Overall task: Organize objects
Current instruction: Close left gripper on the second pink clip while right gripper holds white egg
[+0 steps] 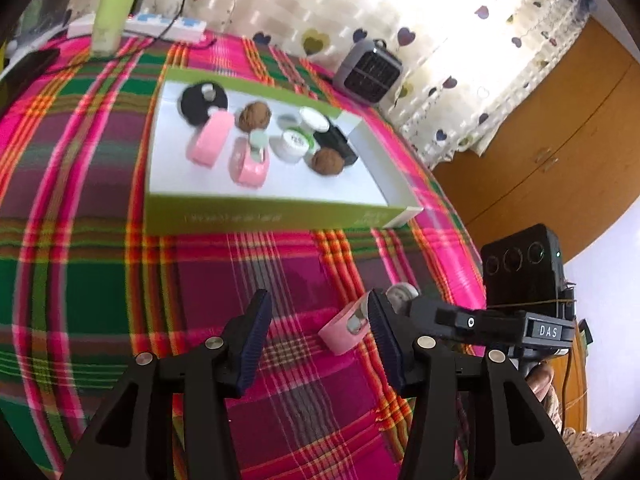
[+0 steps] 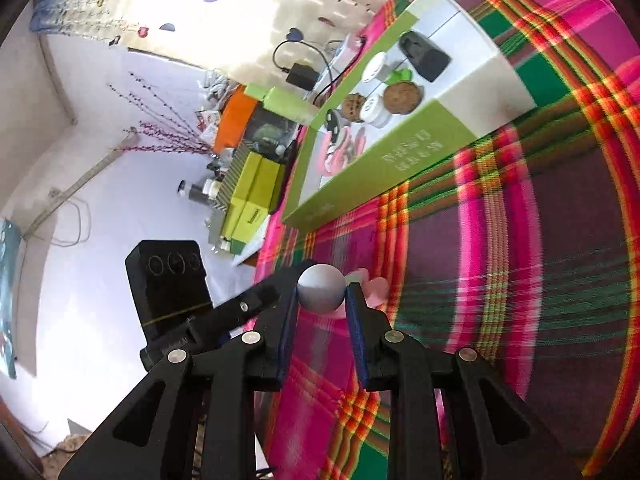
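Observation:
A green-sided box with a white inside lies on the plaid cloth. It holds pink pieces, two walnuts, white jars and black items. My left gripper is open above the cloth, with nothing between its pads. A pink piece lies by its right finger. My right gripper is shut on a silver round cap; the pink piece shows just behind it. The box also shows in the right wrist view.
A small grey fan heater, a power strip and a pale green bottle stand at the table's far edge. A wooden cabinet is to the right. Yellow-green boxes are stacked beyond the table.

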`<act>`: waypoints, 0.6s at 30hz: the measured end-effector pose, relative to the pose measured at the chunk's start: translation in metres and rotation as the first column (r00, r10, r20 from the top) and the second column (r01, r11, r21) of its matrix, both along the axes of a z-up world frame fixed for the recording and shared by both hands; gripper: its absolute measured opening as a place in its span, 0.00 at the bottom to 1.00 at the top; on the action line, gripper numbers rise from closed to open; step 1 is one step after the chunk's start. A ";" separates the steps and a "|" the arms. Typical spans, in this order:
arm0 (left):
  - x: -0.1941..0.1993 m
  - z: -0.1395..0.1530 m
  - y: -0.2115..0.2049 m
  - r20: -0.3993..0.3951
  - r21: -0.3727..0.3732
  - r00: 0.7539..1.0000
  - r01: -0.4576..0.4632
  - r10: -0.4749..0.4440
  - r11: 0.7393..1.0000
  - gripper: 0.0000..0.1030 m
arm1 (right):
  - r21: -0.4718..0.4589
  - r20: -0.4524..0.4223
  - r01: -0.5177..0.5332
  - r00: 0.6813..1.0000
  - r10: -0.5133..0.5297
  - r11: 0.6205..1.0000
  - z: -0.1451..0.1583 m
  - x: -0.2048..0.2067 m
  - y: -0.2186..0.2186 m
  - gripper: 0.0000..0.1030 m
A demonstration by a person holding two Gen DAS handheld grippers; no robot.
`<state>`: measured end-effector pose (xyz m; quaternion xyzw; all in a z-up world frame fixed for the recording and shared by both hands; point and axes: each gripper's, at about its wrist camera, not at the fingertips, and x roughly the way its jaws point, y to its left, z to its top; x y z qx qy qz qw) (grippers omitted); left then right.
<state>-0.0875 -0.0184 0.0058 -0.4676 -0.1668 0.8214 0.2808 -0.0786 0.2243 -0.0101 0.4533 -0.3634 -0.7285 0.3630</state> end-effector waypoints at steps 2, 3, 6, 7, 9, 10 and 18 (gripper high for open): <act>0.000 -0.001 0.000 0.004 0.012 1.000 0.000 0.000 1.000 0.47 | 0.026 -0.007 0.001 1.000 0.000 1.000 0.003 0.000 -0.003 0.25; -0.001 0.000 -0.001 -0.001 0.012 1.000 -0.008 0.008 1.000 0.47 | 0.029 -0.009 0.000 1.000 0.000 1.000 0.004 0.000 -0.003 0.25; -0.001 0.003 -0.003 -0.010 0.005 1.000 -0.020 0.020 1.000 0.47 | 0.039 -0.055 0.000 0.998 0.002 0.999 0.012 0.002 -0.004 0.25; 0.000 0.004 -0.003 -0.012 -0.002 1.000 -0.020 0.020 1.000 0.47 | 0.047 -0.068 0.007 0.998 -0.004 0.999 0.015 0.002 -0.004 0.25; 0.003 0.006 0.005 -0.035 -0.040 0.999 0.002 -0.003 0.999 0.47 | 0.113 -0.102 0.055 0.994 -0.044 0.992 0.021 0.003 0.000 0.25; 0.004 0.006 0.009 -0.041 -0.053 0.999 0.016 -0.019 0.998 0.47 | 0.137 -0.116 0.076 0.991 -0.060 0.988 0.024 0.003 0.002 0.25; 0.014 0.003 0.034 -0.073 -0.149 0.990 0.107 -0.119 0.983 0.47 | 0.490 -0.269 0.189 0.961 -0.059 0.851 0.034 0.010 -0.005 0.25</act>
